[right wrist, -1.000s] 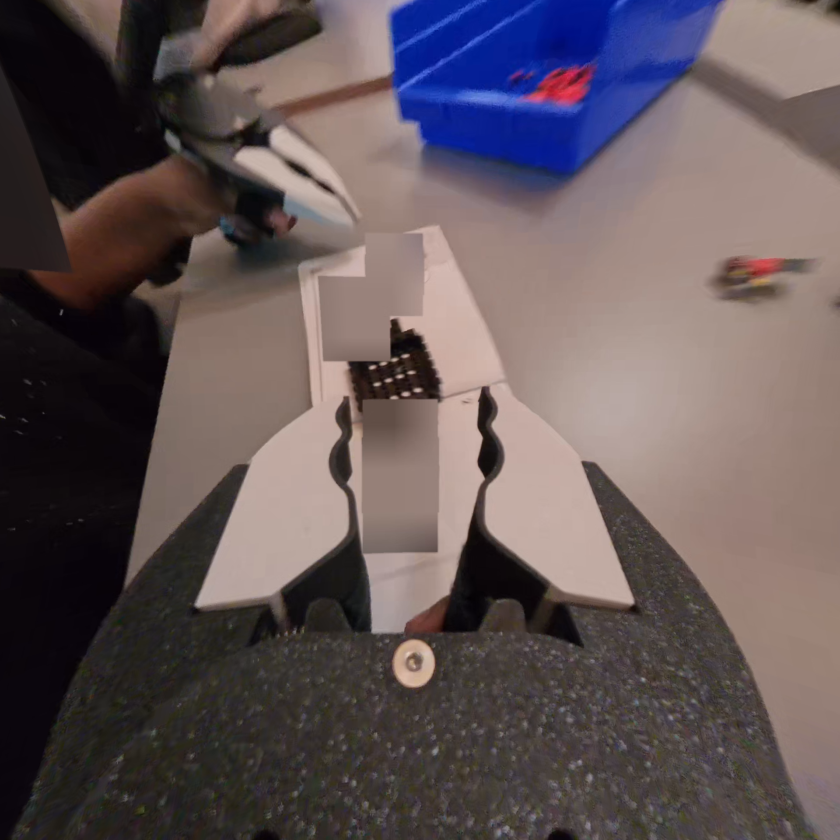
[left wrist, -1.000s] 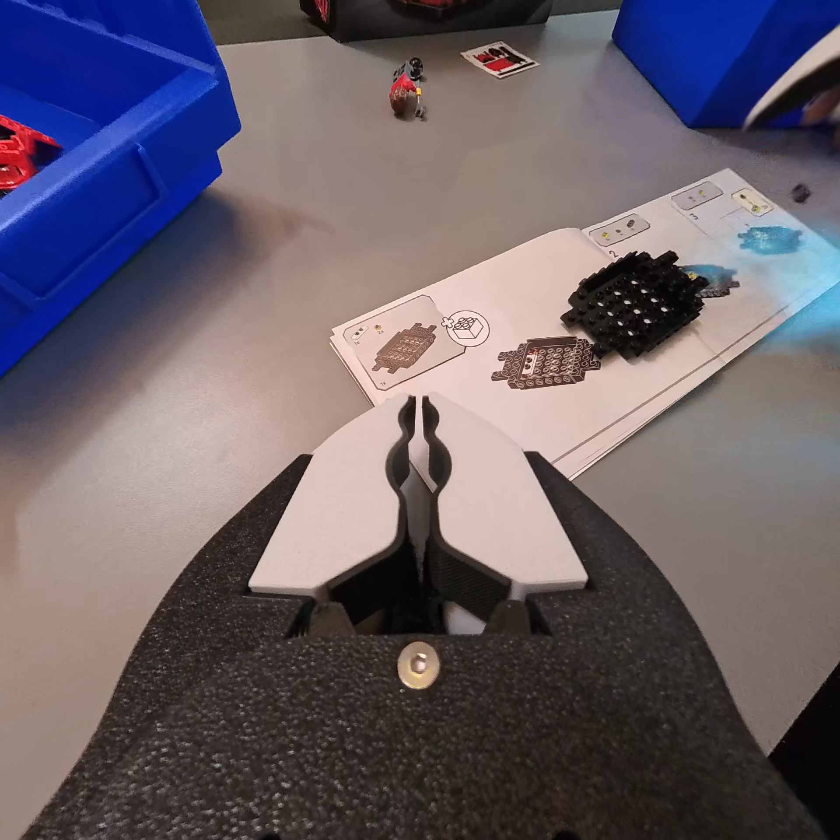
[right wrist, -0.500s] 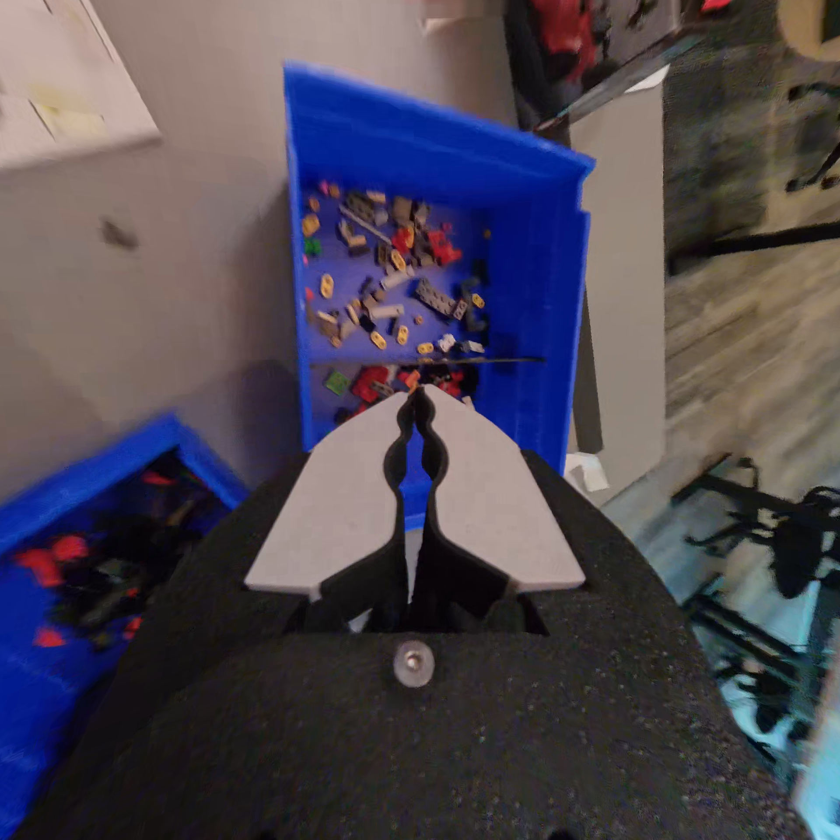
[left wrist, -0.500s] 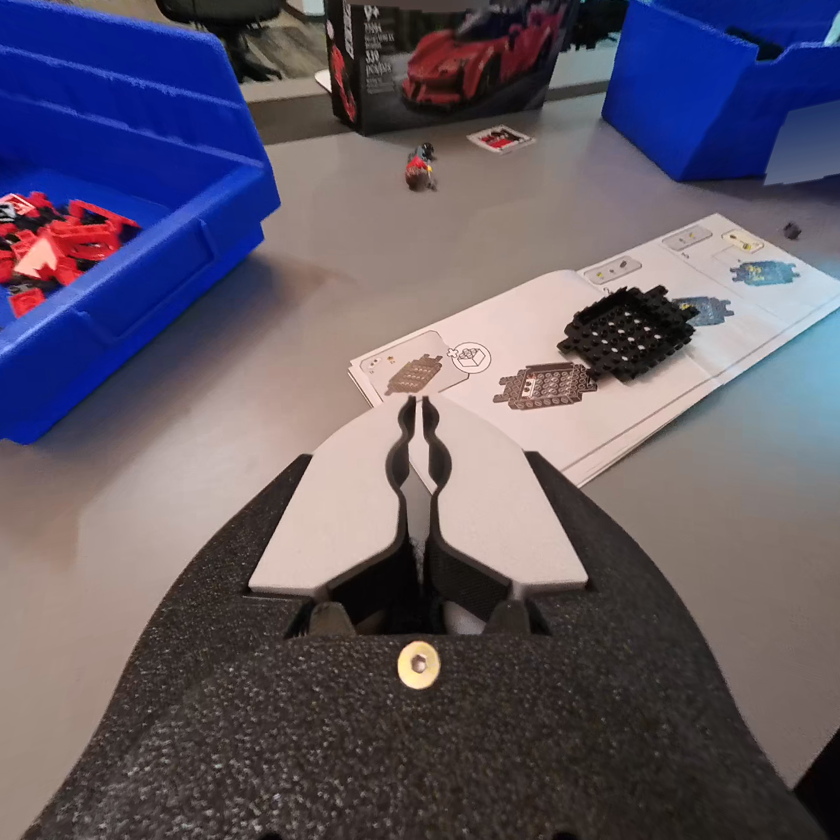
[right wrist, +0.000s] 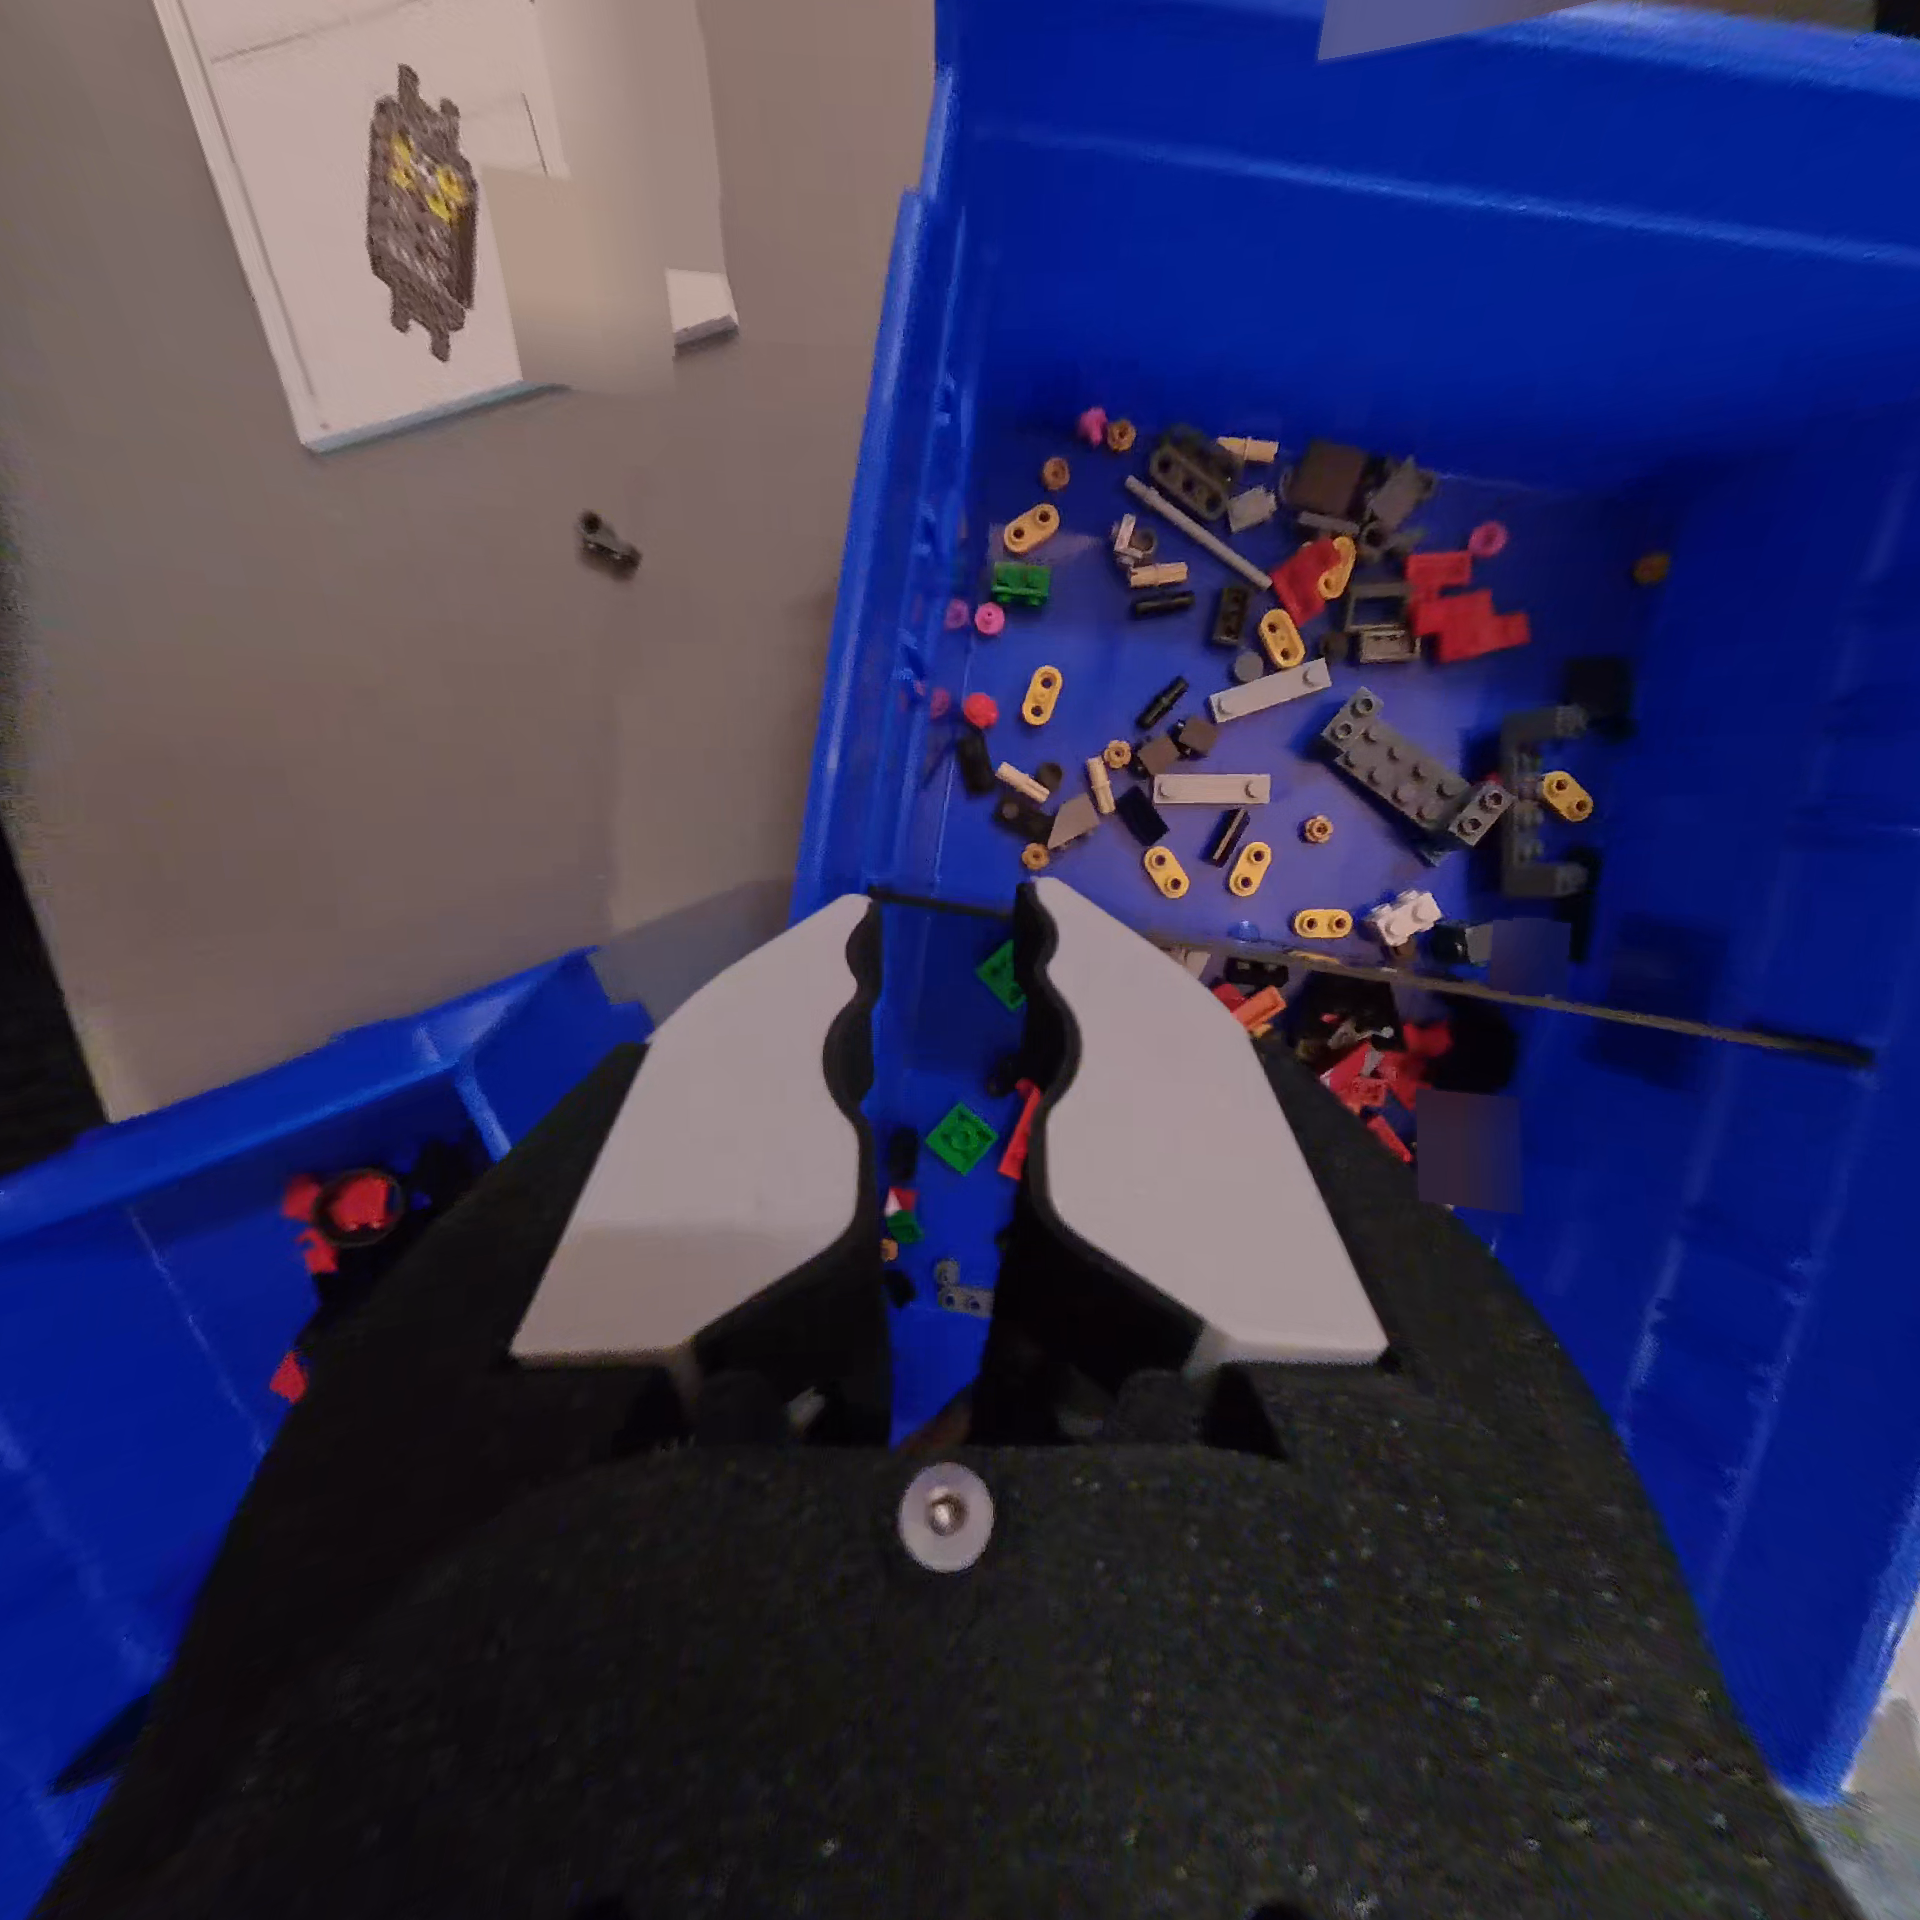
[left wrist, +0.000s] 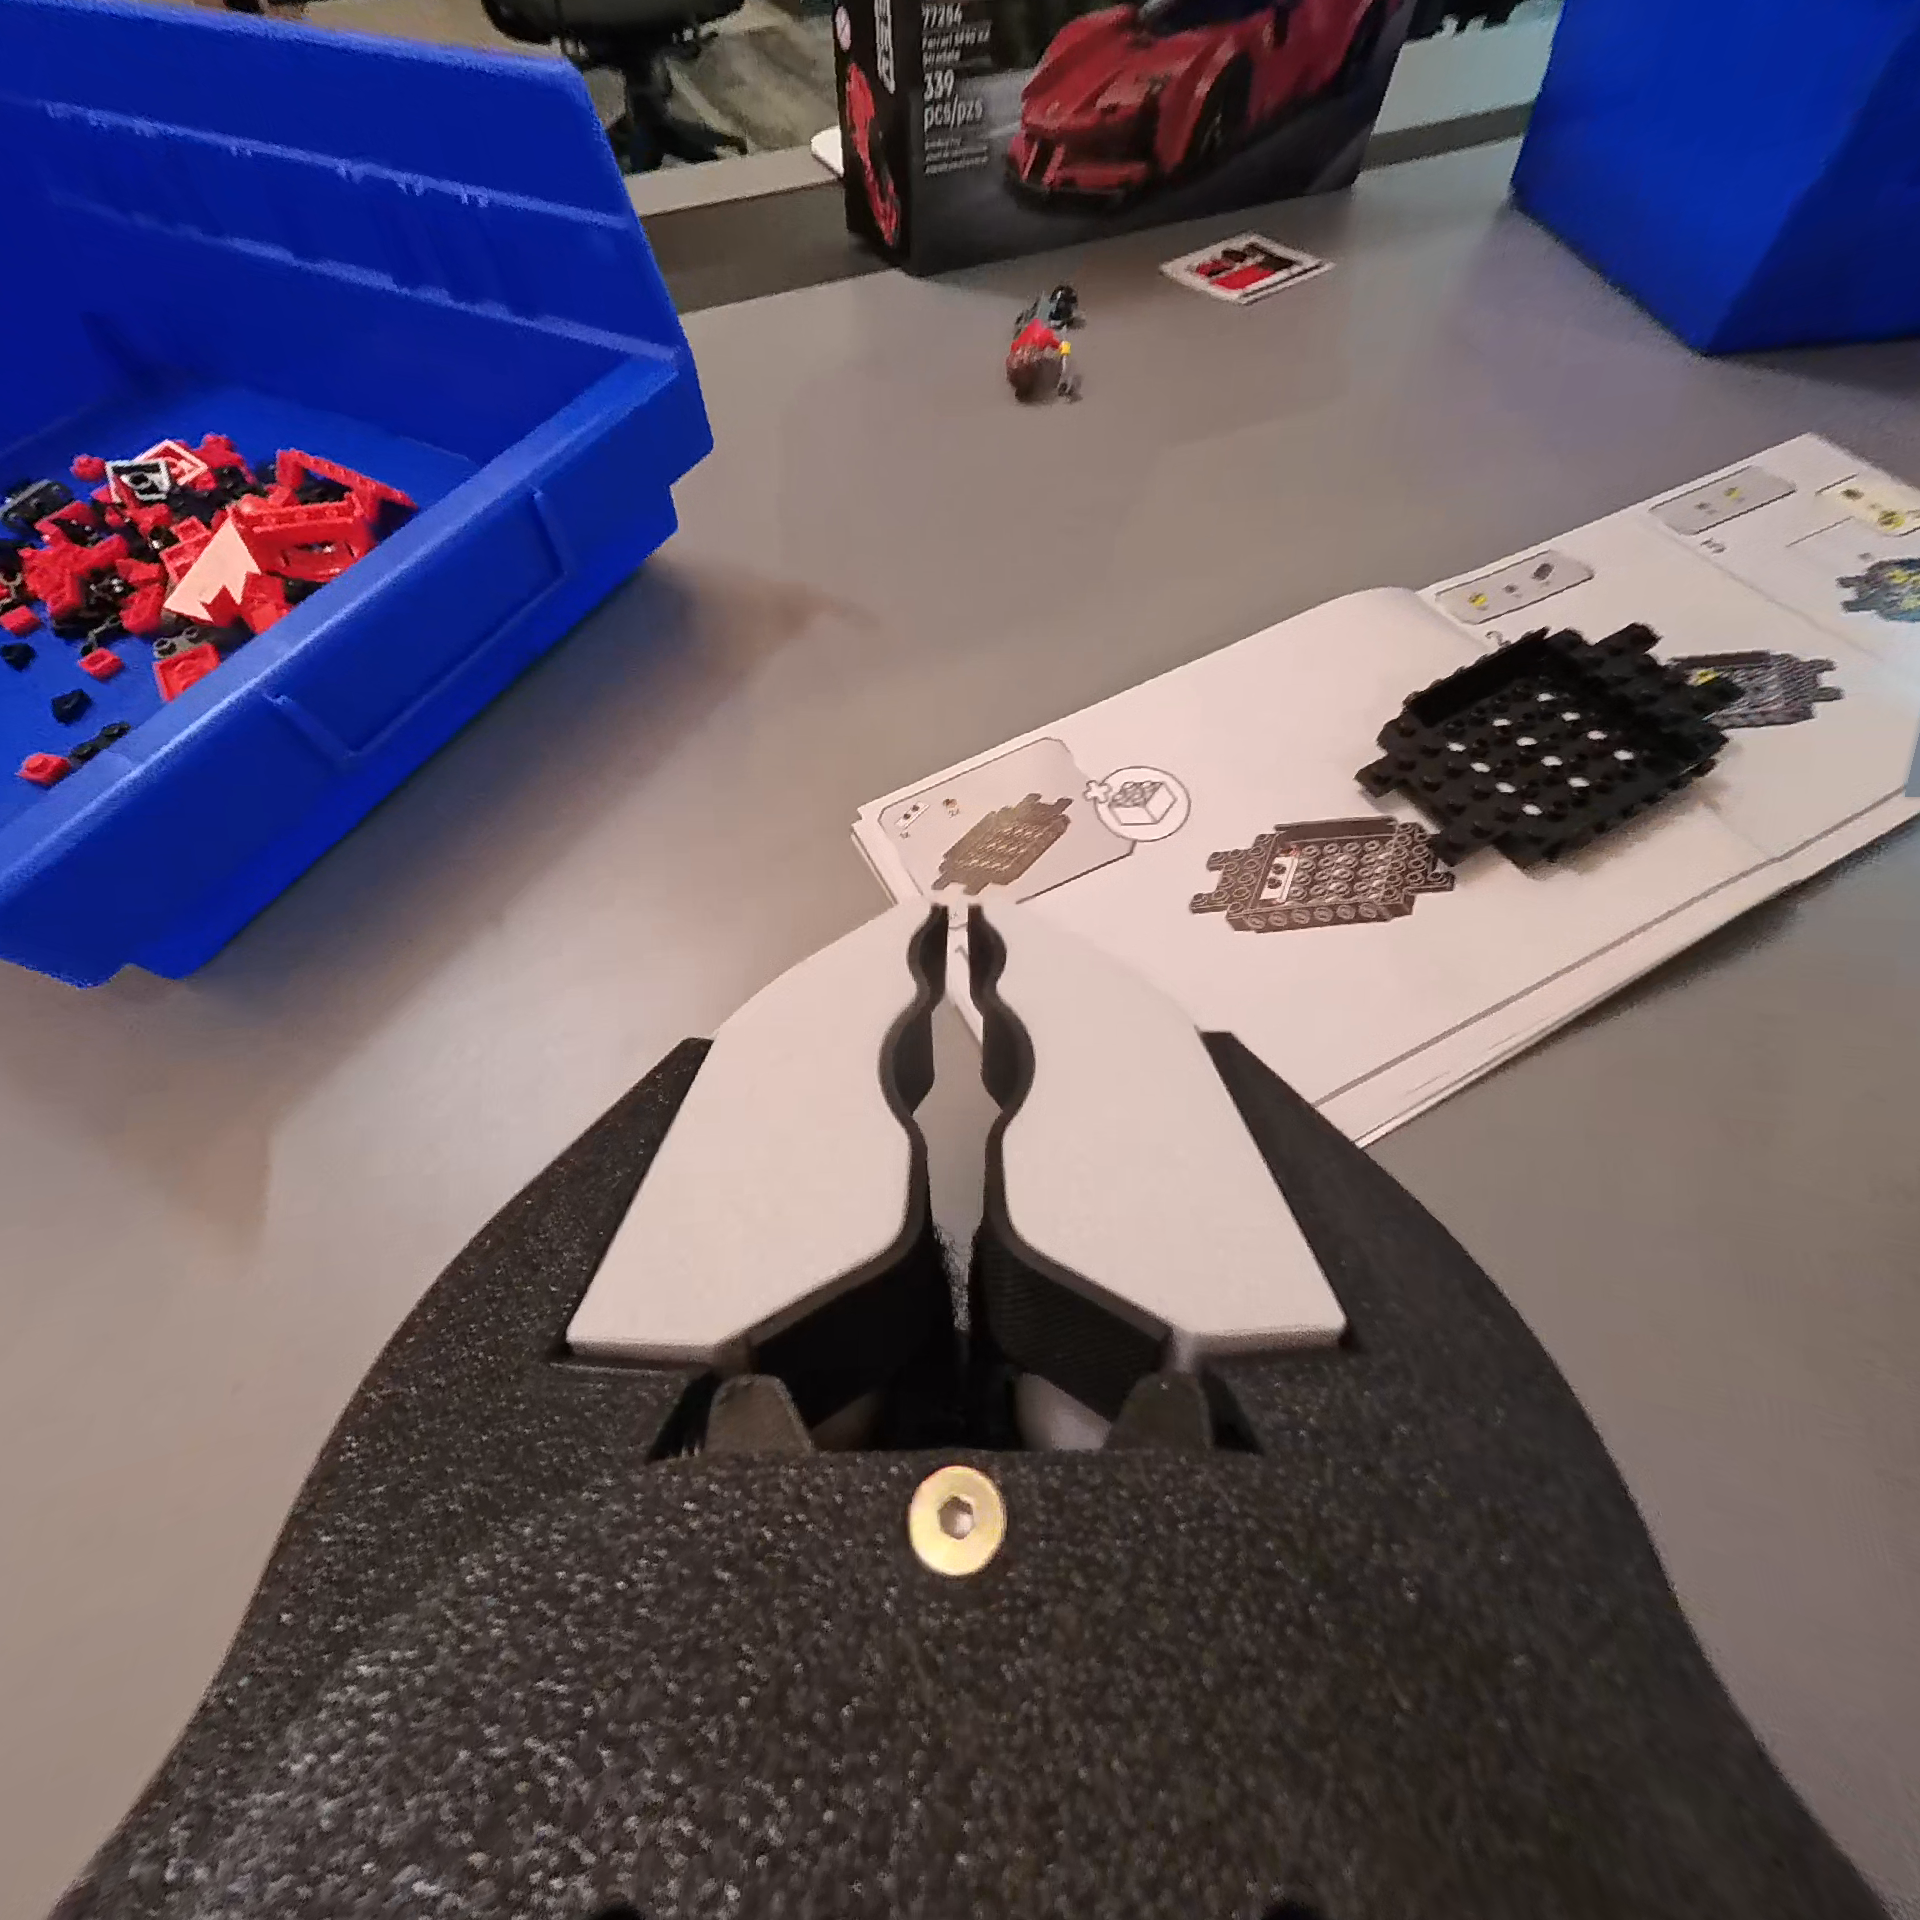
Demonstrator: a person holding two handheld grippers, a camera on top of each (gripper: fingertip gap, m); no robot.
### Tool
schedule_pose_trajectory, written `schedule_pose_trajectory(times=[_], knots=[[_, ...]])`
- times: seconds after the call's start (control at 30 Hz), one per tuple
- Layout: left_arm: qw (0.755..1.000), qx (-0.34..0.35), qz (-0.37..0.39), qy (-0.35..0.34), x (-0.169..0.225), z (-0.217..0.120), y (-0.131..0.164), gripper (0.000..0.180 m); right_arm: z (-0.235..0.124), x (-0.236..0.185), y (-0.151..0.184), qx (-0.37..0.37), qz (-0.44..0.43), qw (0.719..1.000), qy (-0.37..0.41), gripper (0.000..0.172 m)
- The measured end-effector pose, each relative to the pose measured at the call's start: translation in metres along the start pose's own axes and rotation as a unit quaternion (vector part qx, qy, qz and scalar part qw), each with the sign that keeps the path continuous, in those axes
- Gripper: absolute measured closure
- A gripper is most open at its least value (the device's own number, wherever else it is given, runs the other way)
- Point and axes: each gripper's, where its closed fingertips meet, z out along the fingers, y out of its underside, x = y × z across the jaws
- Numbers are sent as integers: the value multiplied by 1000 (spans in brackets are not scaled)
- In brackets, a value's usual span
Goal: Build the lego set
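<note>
Left gripper (left wrist: 956, 912) nearly closed, empty, over booklet (left wrist: 1299, 862). Right gripper (right wrist: 945, 899) partly open, empty, above bin (right wrist: 1351, 312) of bricks (right wrist: 1278, 707).

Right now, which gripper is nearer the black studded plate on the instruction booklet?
Left. The left gripper hovers at the booklet's near corner, the black studded plate just beyond. The right gripper is over a blue bin of mixed bricks.

I count two blue bins (left wrist: 312, 582) in the left wrist view, one instruction booklet (left wrist: 1351, 862), one black studded plate (left wrist: 1548, 748), one toy box (left wrist: 1112, 114), one sticker sheet (left wrist: 1245, 268), and one small red-and-black figure (left wrist: 1042, 343).
</note>
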Motion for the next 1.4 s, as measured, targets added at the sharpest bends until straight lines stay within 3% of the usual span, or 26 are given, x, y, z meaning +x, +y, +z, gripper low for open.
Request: schedule_pose_trajectory(times=[0.23, 0.53, 1.07, 1.2, 1.4], knots=[[999, -46, 19, -19, -1, 8, 11, 177, 1, 3, -27, 64, -32, 997, -37, 144], [999, -31, 28, 4, 6, 6, 7, 175, 23, 23, -36, -9, -94, 996, -2, 133], [998, -10, 58, 8, 13, 1, 3, 165, 22, 34, -44, -26, -44, 998, 40, 120], [999, -7, 49, 14, 12, 1, 2, 163, 24, 30, -45, 2, -12, 1000, 21, 113], [999, -10, 45, 18, 13, 1, 3, 161, 12, 6, -77, 131, 36, 988, -75, 118]])
